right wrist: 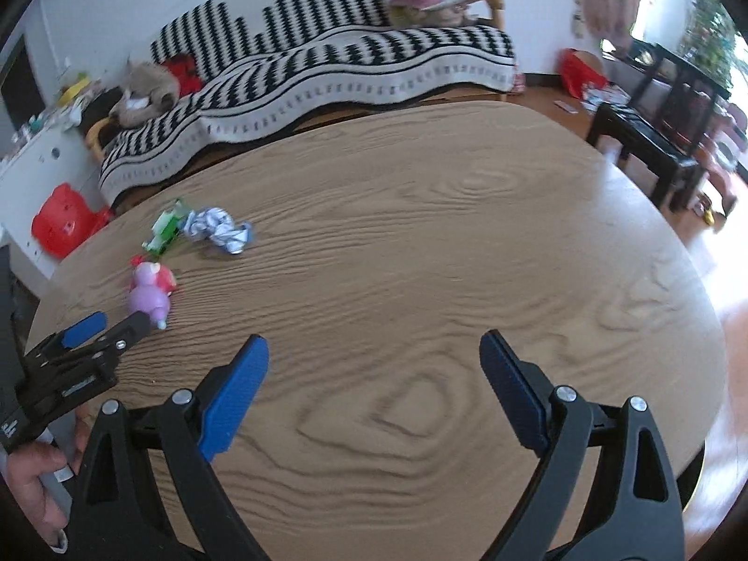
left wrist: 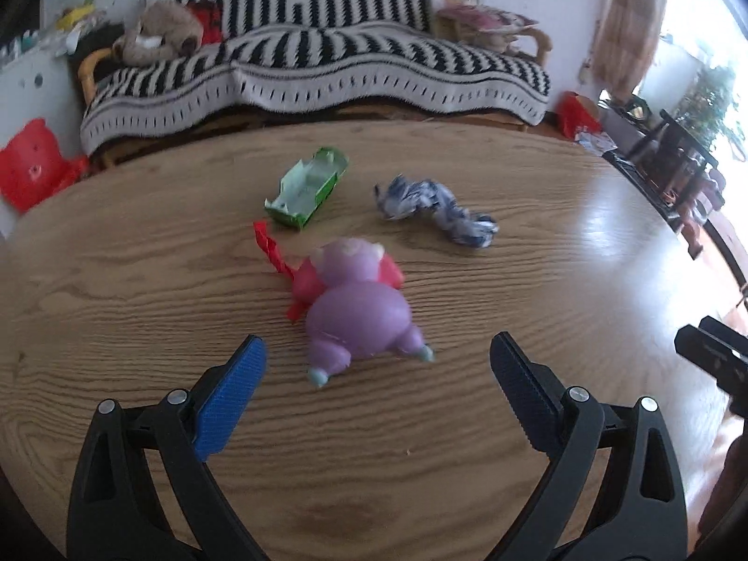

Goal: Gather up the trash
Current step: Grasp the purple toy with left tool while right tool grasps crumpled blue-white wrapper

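Observation:
A purple pig-like toy lies on the round wooden table, resting on a red wrapper. Behind it sit an open green carton and a crumpled blue-and-white wrapper. My left gripper is open, its blue pads either side of the toy's near end without touching it. In the right wrist view, my right gripper is open over bare table with nothing between its fingers; the toy, carton, wrapper and left gripper lie far to its left.
A sofa with a black-and-white striped cover stands behind the table, with a plush animal on it. A red stool is on the floor at left. A dark side table and a chair stand at right. A hand holds the left gripper.

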Demonstrator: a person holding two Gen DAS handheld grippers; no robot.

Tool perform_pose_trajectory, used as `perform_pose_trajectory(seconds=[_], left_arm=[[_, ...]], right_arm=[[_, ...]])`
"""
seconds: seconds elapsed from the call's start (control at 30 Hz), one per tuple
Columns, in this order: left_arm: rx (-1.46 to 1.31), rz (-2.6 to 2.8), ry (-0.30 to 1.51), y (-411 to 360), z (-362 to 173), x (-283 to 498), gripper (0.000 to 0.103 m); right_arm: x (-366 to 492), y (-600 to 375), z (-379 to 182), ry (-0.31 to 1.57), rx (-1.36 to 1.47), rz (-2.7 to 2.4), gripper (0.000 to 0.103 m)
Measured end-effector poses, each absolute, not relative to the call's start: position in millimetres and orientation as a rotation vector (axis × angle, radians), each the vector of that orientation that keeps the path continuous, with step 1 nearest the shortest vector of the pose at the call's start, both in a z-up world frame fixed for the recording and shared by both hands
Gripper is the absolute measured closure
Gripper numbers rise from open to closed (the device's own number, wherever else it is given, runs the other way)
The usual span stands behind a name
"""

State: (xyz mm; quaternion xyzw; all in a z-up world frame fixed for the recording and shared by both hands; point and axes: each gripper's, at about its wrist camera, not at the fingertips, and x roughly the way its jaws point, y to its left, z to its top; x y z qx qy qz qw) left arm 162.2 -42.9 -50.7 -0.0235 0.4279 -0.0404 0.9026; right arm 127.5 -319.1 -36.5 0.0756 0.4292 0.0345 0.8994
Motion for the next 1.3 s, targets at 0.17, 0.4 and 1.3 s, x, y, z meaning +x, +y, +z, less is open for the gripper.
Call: perform_pose_trajectory(seconds=[0.17, 0.4, 1.3], left_arm=[[-0.025, -0.061, 0.889, -43, -63, 178, 0.009], [0.032, -0.084, 0.891, -47, -73, 180, 0.05], [-0.134, -0.049, 0.927, 51, -55, 151, 0.053]], right_arm=[[153, -302, -43, 0.897, 0.156, 0.113, 0.015], [186, -285, -59, 0.924, 0.124, 0.139, 0.015], [258, -153, -82, 0.92, -0.118, 0.28, 0.073]])
